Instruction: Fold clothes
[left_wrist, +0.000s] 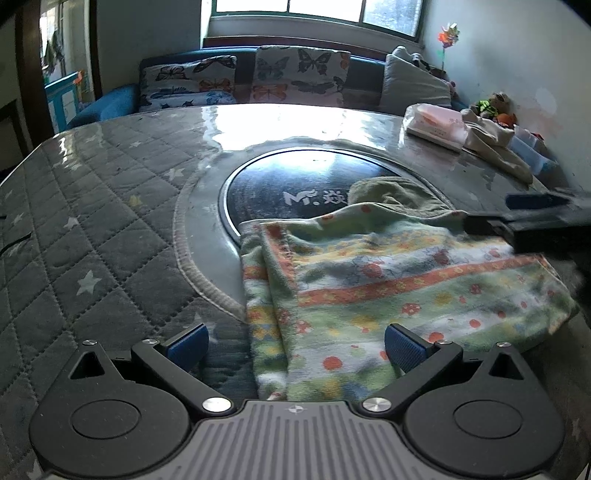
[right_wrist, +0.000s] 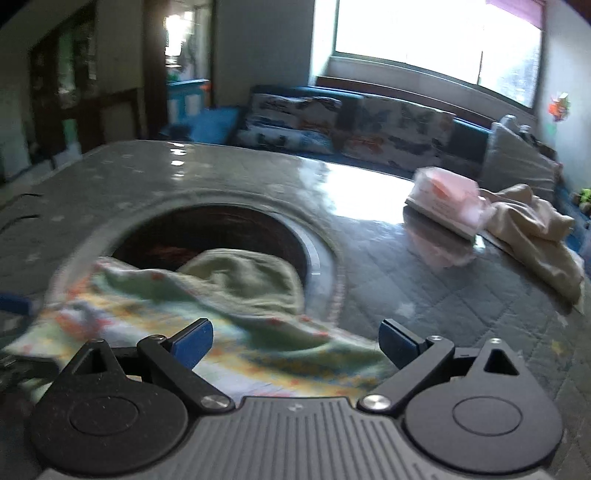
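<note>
Quilted grey table cover (left_wrist: 92, 229) under glossy plastic, star pattern, with a dark round inset (left_wrist: 295, 184) at centre; sofa with butterfly cushions (left_wrist: 295, 74) and a bright window behind. Floral towel (left_wrist: 388, 280) lies on the near side of the table, partly over the inset's edge; one side is doubled over, giving a layered left border, and the far edge is rumpled, with a plain green underside turned up (left_wrist: 391, 192). Judgement: folding is partway, one fold roughly made, edges not squared, at least one more fold and smoothing left. A beige garment (right_wrist: 532, 229) sits crumpled at the far right beside a pink tissue pack (right_wrist: 447, 199), apparently not yet folded. Left gripper (left_wrist: 295, 347) stands wide open over the towel's near end, blue pads (left_wrist: 402, 350) apart, nothing held. Right gripper (right_wrist: 295, 343) likewise spread wide above the towel's other side, empty. Left wrist view is sharp and shows the towel's pattern, the doubled border and the right gripper's fingers (left_wrist: 532, 210) coming in from the right edge at the towel's far corner. Right wrist view is motion-blurred, loses the pattern, but shows the beige garment's full extent and the turned-up green hump against the inset more plainly.
</note>
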